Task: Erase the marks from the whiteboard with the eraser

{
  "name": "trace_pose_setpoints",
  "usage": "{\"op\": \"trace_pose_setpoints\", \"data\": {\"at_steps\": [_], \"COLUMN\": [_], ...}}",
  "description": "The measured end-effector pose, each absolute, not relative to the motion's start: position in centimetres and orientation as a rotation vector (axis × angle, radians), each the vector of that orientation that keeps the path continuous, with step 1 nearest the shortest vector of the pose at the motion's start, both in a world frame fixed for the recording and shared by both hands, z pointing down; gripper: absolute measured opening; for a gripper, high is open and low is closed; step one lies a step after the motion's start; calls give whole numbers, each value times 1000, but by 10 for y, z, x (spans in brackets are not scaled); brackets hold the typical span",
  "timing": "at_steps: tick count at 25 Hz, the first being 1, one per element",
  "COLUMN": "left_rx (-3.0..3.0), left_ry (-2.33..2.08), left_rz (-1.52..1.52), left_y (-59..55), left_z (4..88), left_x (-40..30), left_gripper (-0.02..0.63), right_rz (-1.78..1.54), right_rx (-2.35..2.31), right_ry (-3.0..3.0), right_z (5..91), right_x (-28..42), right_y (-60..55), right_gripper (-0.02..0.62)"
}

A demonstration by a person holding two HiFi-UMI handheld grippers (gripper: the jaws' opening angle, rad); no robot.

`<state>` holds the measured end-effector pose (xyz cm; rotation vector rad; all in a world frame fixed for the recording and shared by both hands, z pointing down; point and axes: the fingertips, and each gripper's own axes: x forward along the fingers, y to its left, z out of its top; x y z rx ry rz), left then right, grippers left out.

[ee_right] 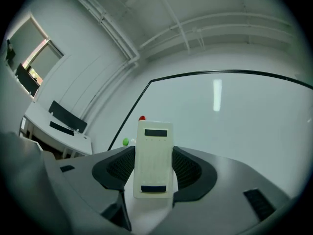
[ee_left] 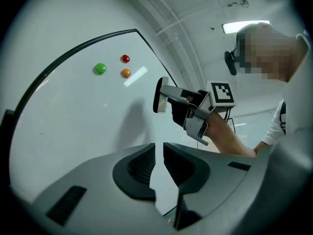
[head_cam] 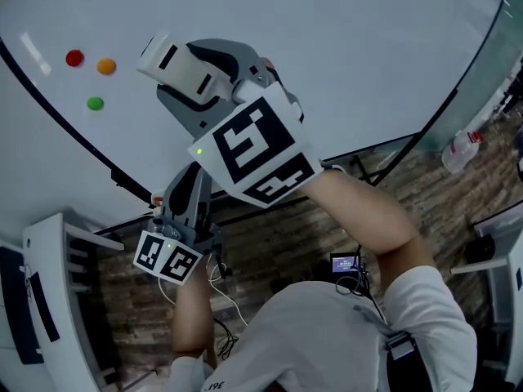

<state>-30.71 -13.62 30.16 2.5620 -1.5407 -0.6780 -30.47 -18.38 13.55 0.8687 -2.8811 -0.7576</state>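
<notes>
The whiteboard fills the upper head view; its surface shows no pen marks. A white eraser is held flat toward the board by my right gripper, which is shut on it. In the right gripper view the eraser stands upright between the jaws of the right gripper. My left gripper hangs lower, near the board's bottom edge, off the surface. In its own view the left gripper has its jaws together with nothing in them, and the eraser shows beyond them.
Red, orange and green magnets sit on the board's upper left. A white desk stands at lower left. A plastic bottle lies on the floor at right, and cables and a small screen lie below the board.
</notes>
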Motion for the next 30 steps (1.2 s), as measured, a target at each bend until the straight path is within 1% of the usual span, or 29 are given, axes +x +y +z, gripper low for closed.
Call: {"op": "trace_pose_setpoints", "data": {"at_steps": [6, 9, 18, 25, 30], "left_rx": [2517, 2516, 2527, 2535, 2535], "left_ry": [-1581, -1595, -1585, -1571, -1571], "left_rz": [-662, -640, -569, -532, -522], "left_y": [-128, -125, -125, -120, -111], "left_z": [310, 313, 315, 320, 319], "left_x": [-308, -294, -218, -156, -128], "left_gripper": [55, 55, 55, 55, 55], "right_rz": [-733, -722, -621, -614, -602], "right_rx": [843, 843, 920, 996, 1058], "right_ry": [-2919, -2928, -2930, -2914, -2879], "right_z": [140, 147, 164, 169, 176], "right_x": [-286, -263, -158, -75, -26], "right_y": [-177, -176, -192, -201, -201], "right_gripper": [252, 252, 252, 252, 252]}}
